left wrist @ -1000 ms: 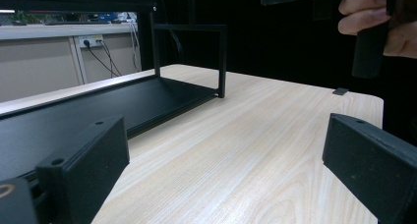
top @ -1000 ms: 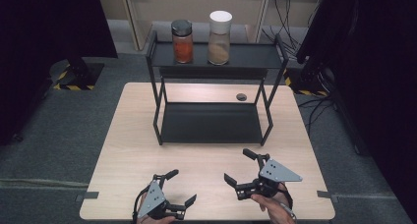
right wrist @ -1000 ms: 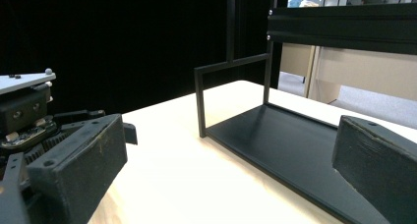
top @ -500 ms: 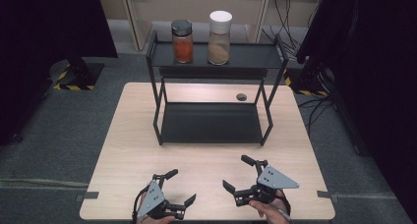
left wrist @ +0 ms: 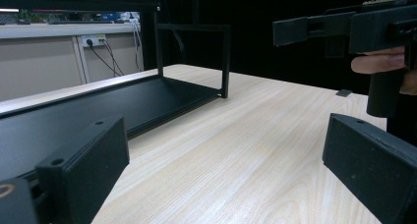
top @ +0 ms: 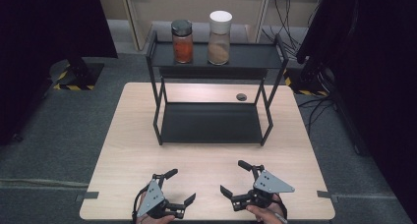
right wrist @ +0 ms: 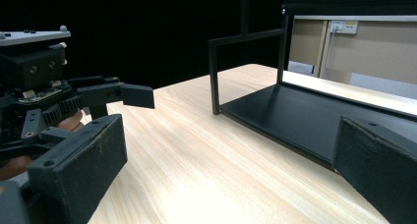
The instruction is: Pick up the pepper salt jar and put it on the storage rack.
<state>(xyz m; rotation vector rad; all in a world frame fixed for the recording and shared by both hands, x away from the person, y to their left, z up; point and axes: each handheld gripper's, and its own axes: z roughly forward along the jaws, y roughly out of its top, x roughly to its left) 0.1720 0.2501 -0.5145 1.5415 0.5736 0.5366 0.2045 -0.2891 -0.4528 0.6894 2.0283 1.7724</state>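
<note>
My left gripper (top: 179, 187) and right gripper (top: 235, 177) both hover with jaws spread wide and empty over the table (top: 211, 160), on the near side of the black rack (top: 211, 123). The red spice jar (top: 182, 42) and the brown spice jar (top: 219, 31) stand side by side on the rack's top shelf.

One two-tier black metal rack (top: 212, 123) stands on one wooden surface (top: 128, 150). Two jars rest on the rack's top tier: one dark-lidded jar of orange-red powder (top: 182, 42) and one white-capped jar of brown powder (top: 219, 38). One small round dark disc (top: 241, 97) lies behind the rack. Two handheld tools lie in front of the rack: the left tool (top: 180, 187) and the right tool (top: 235, 177).
</note>
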